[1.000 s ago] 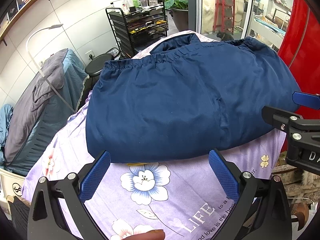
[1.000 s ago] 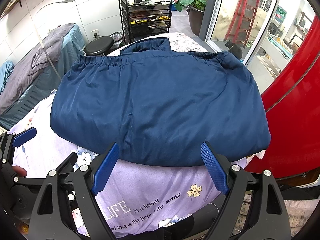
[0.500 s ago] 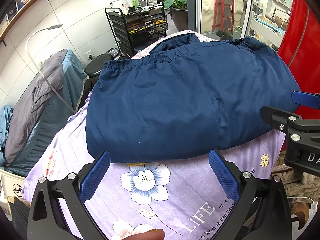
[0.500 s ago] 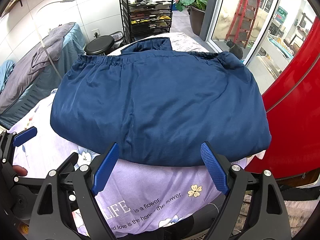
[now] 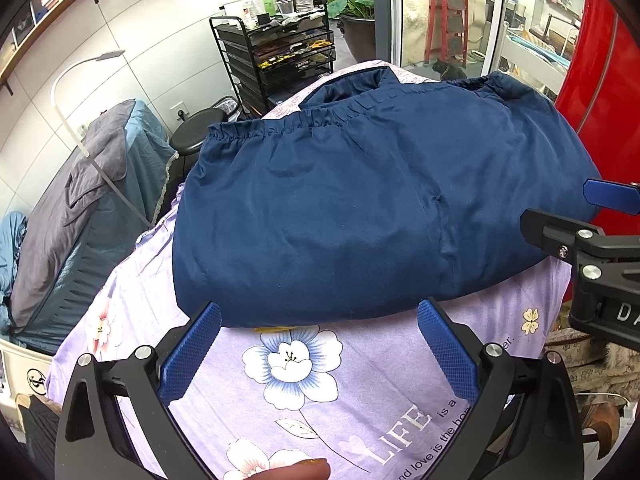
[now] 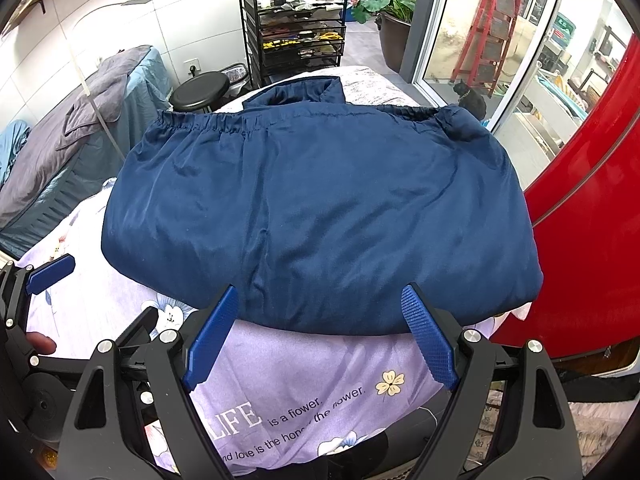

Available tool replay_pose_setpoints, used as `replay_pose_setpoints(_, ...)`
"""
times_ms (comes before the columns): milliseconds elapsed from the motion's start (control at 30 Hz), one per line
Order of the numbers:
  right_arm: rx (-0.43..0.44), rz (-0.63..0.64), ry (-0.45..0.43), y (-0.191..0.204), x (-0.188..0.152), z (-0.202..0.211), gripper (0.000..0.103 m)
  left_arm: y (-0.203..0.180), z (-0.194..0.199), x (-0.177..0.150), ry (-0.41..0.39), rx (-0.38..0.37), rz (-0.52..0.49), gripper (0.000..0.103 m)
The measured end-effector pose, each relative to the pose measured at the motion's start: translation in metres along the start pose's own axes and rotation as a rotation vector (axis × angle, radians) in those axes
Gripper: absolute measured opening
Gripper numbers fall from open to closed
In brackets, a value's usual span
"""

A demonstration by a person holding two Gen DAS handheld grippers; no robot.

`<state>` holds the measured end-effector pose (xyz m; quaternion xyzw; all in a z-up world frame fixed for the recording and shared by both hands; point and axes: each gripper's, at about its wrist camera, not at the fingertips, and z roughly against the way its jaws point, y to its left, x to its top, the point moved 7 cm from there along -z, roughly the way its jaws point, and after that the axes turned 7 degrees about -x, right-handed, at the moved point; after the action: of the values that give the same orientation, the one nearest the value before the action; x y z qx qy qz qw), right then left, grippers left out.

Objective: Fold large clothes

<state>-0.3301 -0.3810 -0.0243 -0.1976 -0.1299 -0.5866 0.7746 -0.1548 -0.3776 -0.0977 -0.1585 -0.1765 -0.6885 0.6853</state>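
Observation:
A navy blue garment (image 5: 360, 200) (image 6: 320, 208) with an elastic gathered edge at its far side lies folded flat on a table covered by a lilac floral cloth (image 5: 304, 380) (image 6: 300, 380). My left gripper (image 5: 320, 312) hovers open just short of the garment's near edge, nothing between its blue pads. My right gripper (image 6: 320, 300) also stands open, over the same near edge further right, and holds nothing. The right gripper's finger (image 5: 608, 196) shows at the right border of the left wrist view; the left gripper's finger (image 6: 52, 268) shows at the left border of the right wrist view.
A black wire rack (image 6: 300, 36) with bottles stands behind the table, with a black round stool (image 6: 200, 90) beside it. Grey and teal fabric drapes over furniture (image 5: 80, 208) at left. A red curved surface (image 6: 592, 220) stands close at right. A black cat (image 6: 470, 96) sits by the glass door.

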Motion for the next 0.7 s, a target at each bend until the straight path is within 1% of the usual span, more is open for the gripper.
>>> replay_pose_setpoints(167, 0.001, 0.002, 0.001, 0.001, 0.0, 0.001, 0.083, 0.001, 0.001, 0.0, -0.002, 0.004, -0.006, 0.097)
replay_pose_setpoints(267, -0.001, 0.0, 0.003, 0.001, 0.0, 0.0, 0.083, 0.002, 0.005, 0.0, -0.039, -0.011, 0.005, 0.097)
replay_pose_setpoints(333, 0.0, -0.003, 0.002, 0.0, 0.0, 0.0, 0.083, 0.004, 0.008, 0.001, -0.072, -0.001, 0.01, 0.097)
replay_pose_setpoints(467, -0.005, -0.011, -0.001, -0.003, 0.001, 0.001, 0.083, 0.001, 0.011, 0.001, -0.087, 0.003, -0.015, 0.097)
replay_pose_setpoints(567, -0.006, -0.016, -0.002, -0.004, 0.001, 0.0, 0.083, 0.002, 0.011, 0.001, -0.086, 0.004, 0.009, 0.097)
replay_pose_setpoints(700, -0.006, -0.015, -0.001, -0.004, 0.0, 0.0, 0.083, 0.002, 0.008, 0.002, -0.047, -0.005, 0.007, 0.097)
